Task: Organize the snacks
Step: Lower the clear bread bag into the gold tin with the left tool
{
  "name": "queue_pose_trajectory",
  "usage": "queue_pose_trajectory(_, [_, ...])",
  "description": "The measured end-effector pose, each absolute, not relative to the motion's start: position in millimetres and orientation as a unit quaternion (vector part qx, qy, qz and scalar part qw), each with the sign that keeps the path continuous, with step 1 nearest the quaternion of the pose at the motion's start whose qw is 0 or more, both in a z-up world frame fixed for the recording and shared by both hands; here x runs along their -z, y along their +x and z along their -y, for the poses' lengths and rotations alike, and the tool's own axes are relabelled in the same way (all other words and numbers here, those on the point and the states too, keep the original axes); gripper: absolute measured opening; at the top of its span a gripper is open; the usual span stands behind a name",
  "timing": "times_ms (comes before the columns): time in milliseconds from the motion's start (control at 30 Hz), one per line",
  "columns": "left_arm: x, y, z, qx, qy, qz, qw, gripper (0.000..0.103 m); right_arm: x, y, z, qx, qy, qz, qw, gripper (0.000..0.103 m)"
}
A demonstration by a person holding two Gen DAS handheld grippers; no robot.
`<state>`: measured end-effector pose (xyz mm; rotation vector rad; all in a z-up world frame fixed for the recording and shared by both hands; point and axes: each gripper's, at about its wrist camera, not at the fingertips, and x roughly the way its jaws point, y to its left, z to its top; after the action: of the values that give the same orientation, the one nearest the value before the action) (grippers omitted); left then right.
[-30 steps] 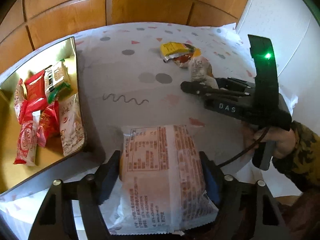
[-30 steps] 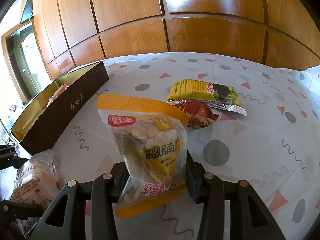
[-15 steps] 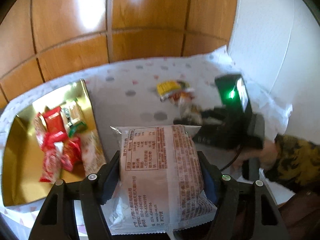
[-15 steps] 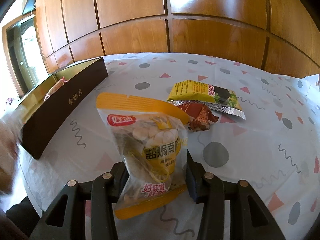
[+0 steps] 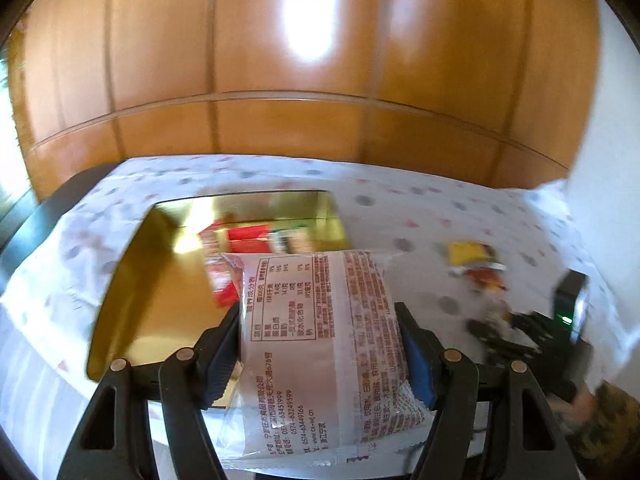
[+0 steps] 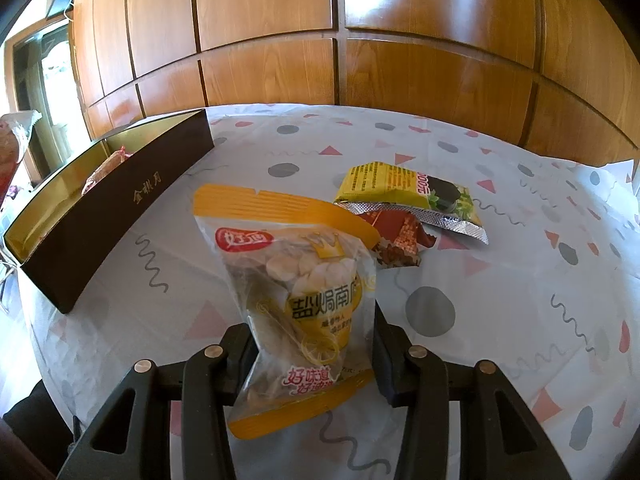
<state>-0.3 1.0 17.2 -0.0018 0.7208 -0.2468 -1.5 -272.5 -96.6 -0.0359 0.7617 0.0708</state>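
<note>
box: gold-lined box [image 5: 132,300], left on surface, snacks inside
left hand-held gripper [image 5: 320,344]: clenched on white packet [image 5: 320,344], lifted off surface, now over box edge, drop next
right hand-held gripper [image 6: 312,344]: grasping yellow seed bag [image 6: 304,276], unmoved, waiting beside box

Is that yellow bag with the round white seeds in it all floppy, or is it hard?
Probably floppy: the pumpkin seed bag pinches in at the waist where the right gripper squeezes it. Likely light too, since its top stands up unsupported. The shiny film looks slippery, so it might slide.
</note>
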Motion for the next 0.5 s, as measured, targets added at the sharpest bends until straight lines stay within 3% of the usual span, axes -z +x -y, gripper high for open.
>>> queue_pose_trajectory(500, [5.4,17.8,-48.6,0.041,-0.023,-0.376,0.925,0.071,96.3,-0.5,269.9,-0.026,-0.025,-0.372,0.928,0.048])
